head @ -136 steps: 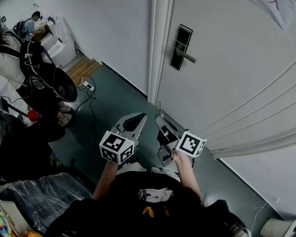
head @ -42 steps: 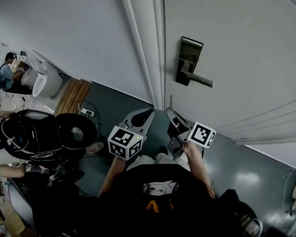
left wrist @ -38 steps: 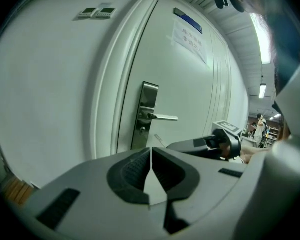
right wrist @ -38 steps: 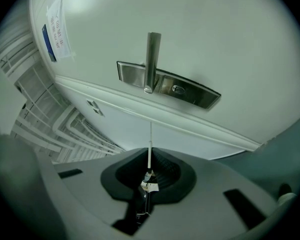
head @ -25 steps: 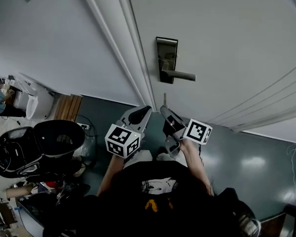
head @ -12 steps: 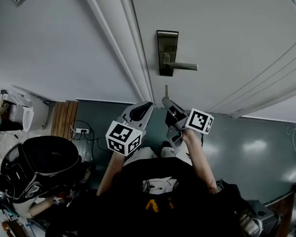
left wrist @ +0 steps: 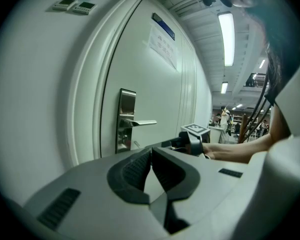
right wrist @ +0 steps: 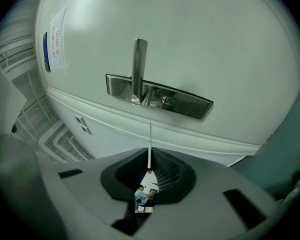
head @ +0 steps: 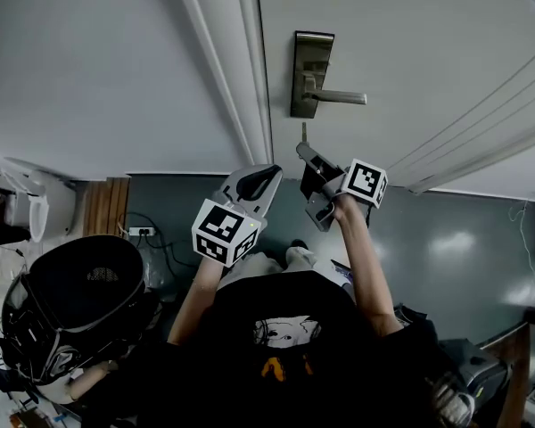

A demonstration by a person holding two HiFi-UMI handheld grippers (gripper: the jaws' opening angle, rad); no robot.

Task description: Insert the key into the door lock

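Note:
The steel lock plate [head: 310, 74] with its lever handle [head: 341, 97] sits on the white door [head: 428, 43]. In the right gripper view the plate [right wrist: 182, 101] shows a small round keyhole [right wrist: 165, 100] beside the lever [right wrist: 138, 69]. My right gripper [head: 306, 152] is shut on a thin key [head: 304, 133], which points up just below the plate. Seen from that gripper [right wrist: 149, 168], the key's blade [right wrist: 150, 144] sticks out toward the plate, a short gap away. My left gripper [head: 267, 175] hangs lower left, shut and empty [left wrist: 151, 151].
The white door frame [head: 245, 69] and a plain wall [head: 98, 69] stand left of the lock. Someone with a black round pack [head: 76, 297] is at the lower left. A power strip [head: 141, 232] lies on the grey-green floor. A paper notice [left wrist: 162, 39] hangs on the door.
Over the earlier frames the door and lock have come closer. My right gripper has risen with the key until its tip is just under the lock plate. The left gripper stays shut.

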